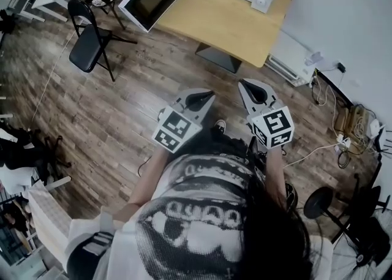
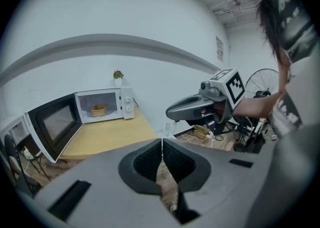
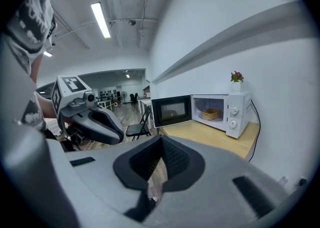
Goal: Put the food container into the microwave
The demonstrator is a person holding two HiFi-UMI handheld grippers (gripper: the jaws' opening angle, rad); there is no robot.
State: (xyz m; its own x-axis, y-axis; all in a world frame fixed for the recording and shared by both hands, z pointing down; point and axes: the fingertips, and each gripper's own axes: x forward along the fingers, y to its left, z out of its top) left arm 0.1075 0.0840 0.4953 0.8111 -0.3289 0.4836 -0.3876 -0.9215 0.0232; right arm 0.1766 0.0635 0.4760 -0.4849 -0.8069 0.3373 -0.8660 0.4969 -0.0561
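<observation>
left claw (image 2: pixel 162 148) and right claw (image 3: pixel 161 145) both together and empty, food container (image 3: pixel 211 114) inside the open microwave (image 3: pixel 235 115)

Left gripper (image 1: pixel 210 94), right gripper (image 1: pixel 243 81): grey, marker-tagged; white printed T-shirt (image 1: pixel 202 211).

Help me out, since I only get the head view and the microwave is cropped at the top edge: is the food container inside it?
Observer: Yes. In the right gripper view the food container sits inside the microwave, and its door is swung open.
Operator: Is the right hand-held gripper carrying anything?
Observer: No. The right gripper view shows the right hand-held gripper with its jaws together and nothing between them.
</observation>
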